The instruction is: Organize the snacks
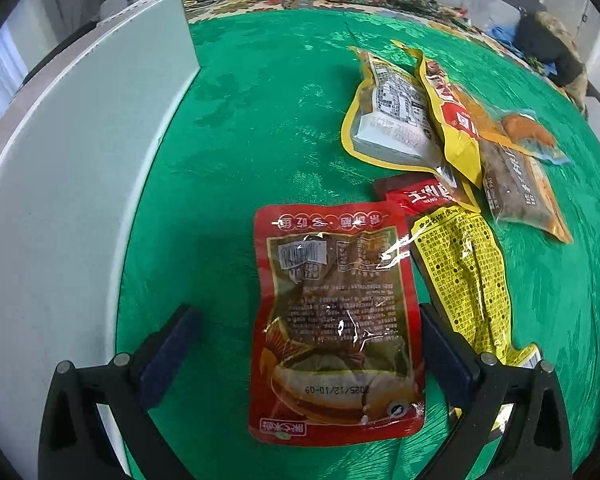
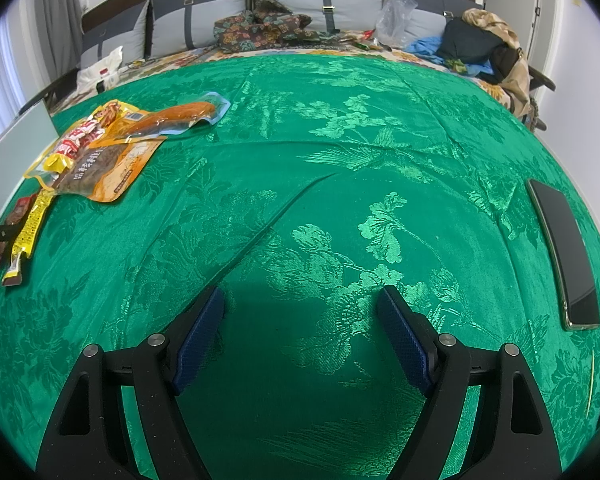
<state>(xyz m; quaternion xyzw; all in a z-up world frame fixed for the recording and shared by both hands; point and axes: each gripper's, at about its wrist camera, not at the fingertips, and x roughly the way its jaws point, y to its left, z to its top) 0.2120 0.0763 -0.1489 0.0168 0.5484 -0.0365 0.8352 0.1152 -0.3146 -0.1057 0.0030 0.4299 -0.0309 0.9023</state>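
A red snack pouch (image 1: 336, 320) lies flat on the green cloth (image 1: 260, 120) between the wide-open fingers of my left gripper (image 1: 306, 328). Beside it on the right lies a yellow-and-red pouch (image 1: 464, 268). Further back is a pile: a yellow-rimmed pouch (image 1: 392, 120), a yellow-red pouch (image 1: 452, 120) and an orange pouch (image 1: 524, 188). The pile also shows at the far left of the right wrist view (image 2: 104, 156). My right gripper (image 2: 300, 316) is open and empty over bare cloth.
A white box (image 1: 80, 184) stands along the left of the cloth. A black phone (image 2: 564, 252) lies at the right edge. Behind the cloth are grey cushions (image 2: 204, 12), patterned fabric (image 2: 260, 24), a plastic bag (image 2: 396, 12) and piled clothes (image 2: 484, 44).
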